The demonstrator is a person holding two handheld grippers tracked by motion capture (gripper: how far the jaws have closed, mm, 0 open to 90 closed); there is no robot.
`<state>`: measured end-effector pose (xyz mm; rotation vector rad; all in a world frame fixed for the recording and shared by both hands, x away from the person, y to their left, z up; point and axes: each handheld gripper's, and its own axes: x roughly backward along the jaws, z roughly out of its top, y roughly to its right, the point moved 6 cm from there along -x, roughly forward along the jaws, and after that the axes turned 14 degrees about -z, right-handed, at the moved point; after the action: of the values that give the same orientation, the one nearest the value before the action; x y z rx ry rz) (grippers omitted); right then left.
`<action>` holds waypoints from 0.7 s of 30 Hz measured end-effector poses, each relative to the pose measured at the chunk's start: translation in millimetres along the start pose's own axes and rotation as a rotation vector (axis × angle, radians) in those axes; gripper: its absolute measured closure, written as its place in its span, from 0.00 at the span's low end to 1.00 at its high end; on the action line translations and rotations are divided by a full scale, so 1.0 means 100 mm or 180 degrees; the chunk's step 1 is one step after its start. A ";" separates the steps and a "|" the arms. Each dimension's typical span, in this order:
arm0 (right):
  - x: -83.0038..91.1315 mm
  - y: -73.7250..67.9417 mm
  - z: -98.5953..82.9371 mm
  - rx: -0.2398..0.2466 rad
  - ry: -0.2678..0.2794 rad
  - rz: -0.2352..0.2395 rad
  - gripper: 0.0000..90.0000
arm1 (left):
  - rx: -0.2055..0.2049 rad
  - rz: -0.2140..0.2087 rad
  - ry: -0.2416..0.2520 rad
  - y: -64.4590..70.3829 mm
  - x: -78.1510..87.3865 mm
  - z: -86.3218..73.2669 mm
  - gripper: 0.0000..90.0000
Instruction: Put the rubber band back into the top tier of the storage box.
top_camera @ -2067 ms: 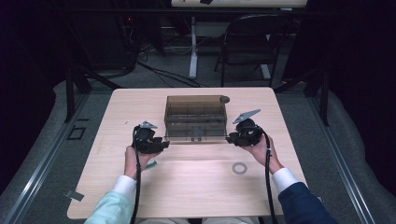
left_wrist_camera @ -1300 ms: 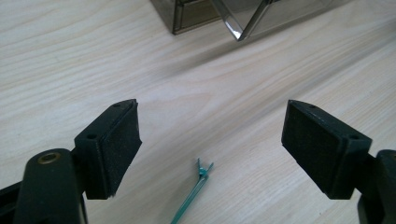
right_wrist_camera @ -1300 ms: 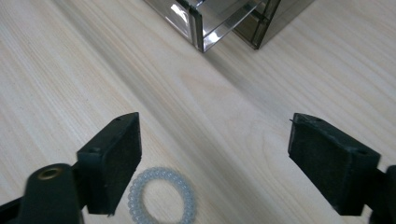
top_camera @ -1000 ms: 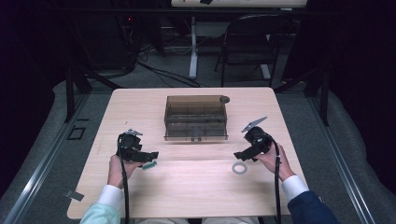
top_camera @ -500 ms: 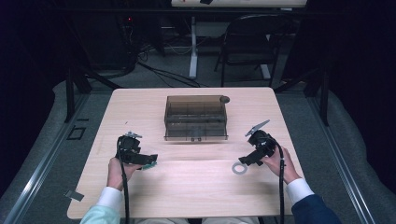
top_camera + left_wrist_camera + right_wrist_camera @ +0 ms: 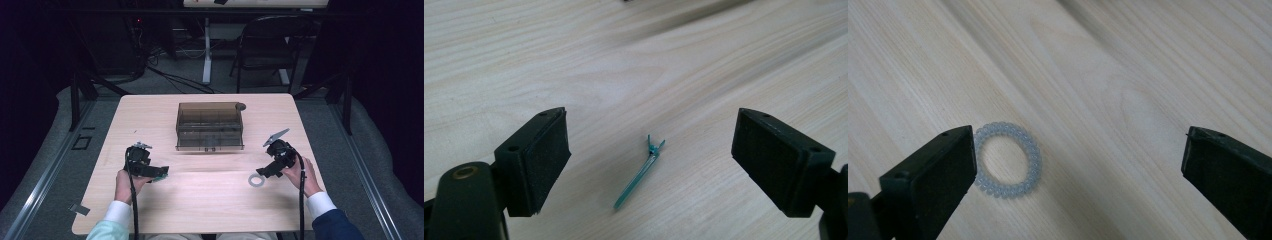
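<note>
box point(image 6: 210, 126) smoky clear, ctr table | table point(image 6: 210, 210) light wood | chair point(image 6: 267, 47) top ctr-right | tape point(image 6: 79, 208) lower left

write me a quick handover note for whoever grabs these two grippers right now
Left gripper: open, low over the table, its jaws either side of the teal hair clip, which lies flat and untouched.
Right gripper: open, low over the table; the clear spiral hair tie lies flat by one jaw, off-centre in the gap.
The brown organiser box stands at mid-table, beyond both grippers.
Done: both grippers are lined up over their items.
Left: probably shift the right gripper to centre the tie, close both, lift; likely the box is the destination.
</note>
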<state>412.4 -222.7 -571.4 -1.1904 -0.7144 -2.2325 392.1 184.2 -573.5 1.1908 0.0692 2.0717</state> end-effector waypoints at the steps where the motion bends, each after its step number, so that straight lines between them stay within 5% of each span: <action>1: 0.00 0.00 0.00 0.0006 0.0001 -0.0004 0.01 | 0.0001 -0.0006 -0.0001 0.00 0.00 0.00 0.17; 11: 0.00 -0.05 0.02 -0.0009 -0.0079 0.0024 0.03 | -0.0011 0.0002 -0.0023 -0.01 0.02 -0.03 0.17; 16: 0.01 -0.05 0.00 0.0104 -0.0194 0.0072 0.03 | -0.0056 0.0017 -0.0023 0.01 0.02 -0.02 0.17; 21: 0.00 -0.08 0.00 0.0024 -0.0201 0.0129 0.03 | -0.0078 0.0006 -0.0044 0.04 -0.01 -0.01 0.17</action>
<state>407.5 -216.7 -572.5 -1.2658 -0.7162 -2.1656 389.4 181.3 -573.9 1.1907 0.0361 2.0600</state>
